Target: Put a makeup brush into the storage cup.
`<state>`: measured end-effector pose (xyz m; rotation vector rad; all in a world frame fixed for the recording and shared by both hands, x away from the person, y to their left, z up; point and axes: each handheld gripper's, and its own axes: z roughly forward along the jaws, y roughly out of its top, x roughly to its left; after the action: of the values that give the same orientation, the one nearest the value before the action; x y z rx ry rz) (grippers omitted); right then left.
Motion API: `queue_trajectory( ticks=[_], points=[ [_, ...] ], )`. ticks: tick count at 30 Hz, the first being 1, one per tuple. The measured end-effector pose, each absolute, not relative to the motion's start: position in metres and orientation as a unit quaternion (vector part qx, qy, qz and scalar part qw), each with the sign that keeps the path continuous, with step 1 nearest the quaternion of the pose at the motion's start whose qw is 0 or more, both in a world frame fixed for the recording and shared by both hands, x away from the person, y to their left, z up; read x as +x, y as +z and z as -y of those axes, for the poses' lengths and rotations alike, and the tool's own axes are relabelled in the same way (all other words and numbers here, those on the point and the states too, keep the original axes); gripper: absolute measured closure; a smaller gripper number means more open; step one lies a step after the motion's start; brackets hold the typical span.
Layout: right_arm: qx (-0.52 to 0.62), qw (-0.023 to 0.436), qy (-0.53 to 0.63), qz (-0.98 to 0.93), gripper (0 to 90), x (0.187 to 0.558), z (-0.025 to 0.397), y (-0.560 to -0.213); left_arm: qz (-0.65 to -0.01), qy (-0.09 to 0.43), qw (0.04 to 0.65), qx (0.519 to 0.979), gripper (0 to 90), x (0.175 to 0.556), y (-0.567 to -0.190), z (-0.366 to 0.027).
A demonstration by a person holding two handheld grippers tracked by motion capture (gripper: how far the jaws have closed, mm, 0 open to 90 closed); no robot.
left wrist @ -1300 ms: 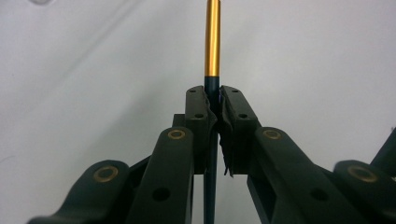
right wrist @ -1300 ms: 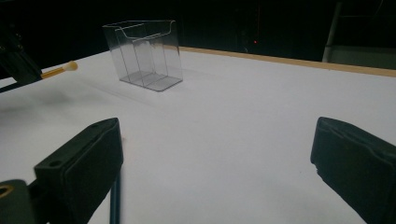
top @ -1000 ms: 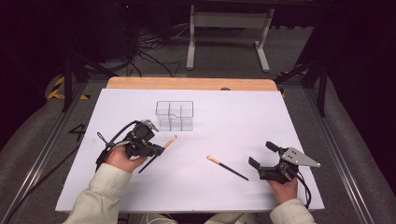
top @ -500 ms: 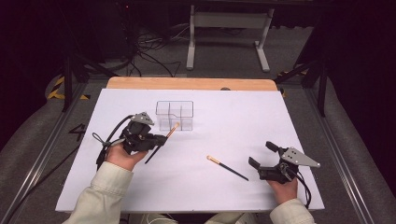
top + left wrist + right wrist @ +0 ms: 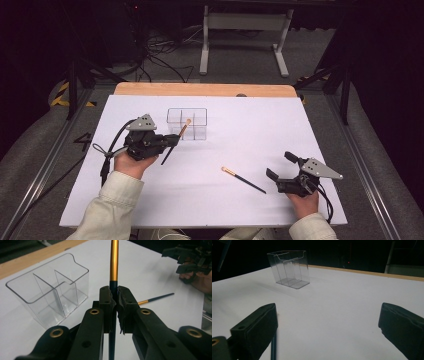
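Note:
A black stick with a gold upper end (image 5: 176,139) is clamped in my left gripper (image 5: 171,142), lifted off the table and tilted, its gold tip over the front of the clear divided box (image 5: 187,123). In the left gripper view the jaws are shut on the stick (image 5: 114,262), with the box (image 5: 50,290) just to the left. A second black-and-gold stick (image 5: 243,180) lies flat on the white sheet, left of my right gripper (image 5: 281,166). That gripper (image 5: 329,327) rests low with its jaws wide apart and nothing between them; the stick's dark end (image 5: 273,345) shows by its left jaw.
The white sheet (image 5: 250,130) covers a wooden table whose far edge (image 5: 205,89) lies behind the box. Metal rails run along both sides. A stand and cables sit on the dark floor beyond. The other hand and gripper (image 5: 192,262) show far right in the left gripper view.
My left gripper has risen and moved forward and right toward the box, carrying the stick with its gold end now at the box. The right gripper and the lying stick have not moved.

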<state>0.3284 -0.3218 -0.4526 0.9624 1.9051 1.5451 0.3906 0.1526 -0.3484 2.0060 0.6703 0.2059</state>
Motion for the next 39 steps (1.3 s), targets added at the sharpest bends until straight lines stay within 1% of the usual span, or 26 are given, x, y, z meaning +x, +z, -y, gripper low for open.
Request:
queue_trajectory(
  ticks=[1,8,15,21,31,39],
  points=[
    [0.354,0.250,0.568,-0.700,2.9,0.328,0.322,-0.453,-0.269,0.096,0.496,0.820,82.4,0.391,-0.348,-0.154],
    [0.353,0.250,0.568,-0.700,2.9,0.328,0.322,-0.453,-0.255,0.112,0.533,0.799,82.4,0.390,-0.348,-0.156],
    [0.354,0.250,0.568,-0.700,2.9,0.328,0.322,-0.453,-0.241,0.115,0.576,0.773,82.4,0.392,-0.354,-0.159],
    [0.354,0.249,0.569,-0.700,2.9,0.328,0.322,-0.453,-0.229,0.131,0.591,0.762,82.4,0.392,-0.357,-0.160],
    [0.353,0.249,0.569,-0.700,2.9,0.328,0.322,-0.453,-0.219,0.142,0.617,0.742,82.4,0.393,-0.365,-0.162],
    [0.355,0.248,0.569,-0.699,2.9,0.328,0.322,-0.453,-0.219,0.137,0.632,0.731,82.4,0.399,-0.367,-0.160]
  ],
)
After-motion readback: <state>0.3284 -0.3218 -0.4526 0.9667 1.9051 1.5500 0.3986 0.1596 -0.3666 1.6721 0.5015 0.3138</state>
